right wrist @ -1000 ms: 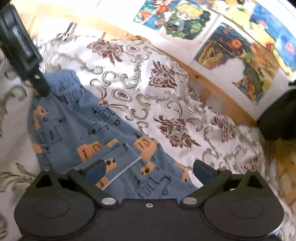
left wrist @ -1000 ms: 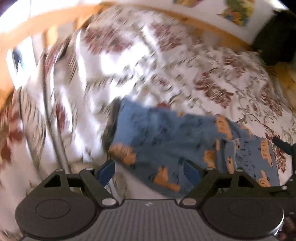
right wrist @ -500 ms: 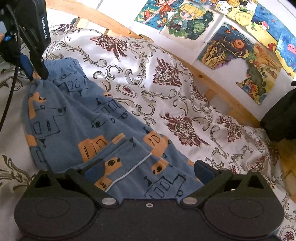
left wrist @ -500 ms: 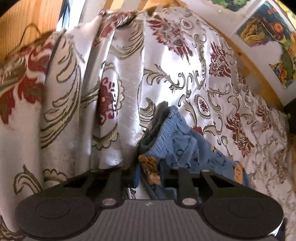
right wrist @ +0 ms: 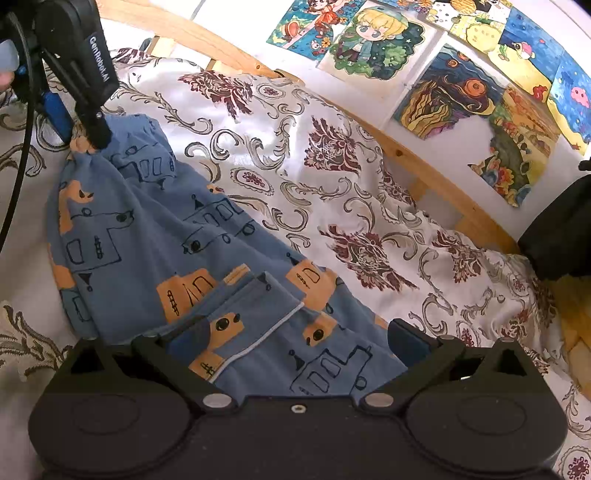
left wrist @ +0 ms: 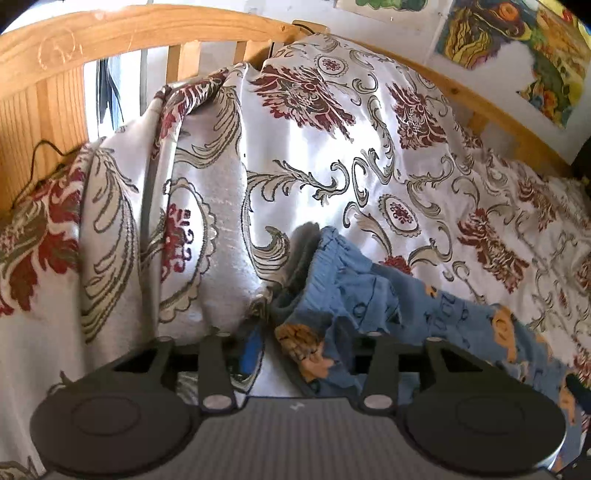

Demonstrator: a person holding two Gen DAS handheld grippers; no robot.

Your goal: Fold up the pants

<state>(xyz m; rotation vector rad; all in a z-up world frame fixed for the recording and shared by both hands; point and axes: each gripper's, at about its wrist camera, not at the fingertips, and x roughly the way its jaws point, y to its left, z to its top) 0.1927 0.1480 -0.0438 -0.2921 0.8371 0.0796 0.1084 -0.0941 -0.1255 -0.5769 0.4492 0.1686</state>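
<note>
Blue pants (right wrist: 155, 229) with orange and black drawings lie on the patterned bedspread (right wrist: 332, 177), folded lengthwise. Their waistband (left wrist: 332, 258) is at the far left and the leg ends (right wrist: 280, 332) are nearest the right wrist camera. My left gripper (left wrist: 306, 350) is shut on the bunched waistband corner. In the right wrist view, the left gripper (right wrist: 86, 136) pinches that corner and holds it slightly up. My right gripper (right wrist: 299, 339) is open low over the leg ends, one finger on each side of the cloth.
A wooden bed frame (left wrist: 147, 29) runs along the far side, with the bedspread heaped against it (left wrist: 184, 155). Colourful drawings (right wrist: 369, 40) hang on the wall behind. A dark object (right wrist: 561, 229) sits at the right edge of the bed. A black cable (right wrist: 18, 155) hangs from the left gripper.
My left gripper went from open above the pants to shut on the waistband corner, and has raised it a little. My right gripper stays open over the leg ends.
</note>
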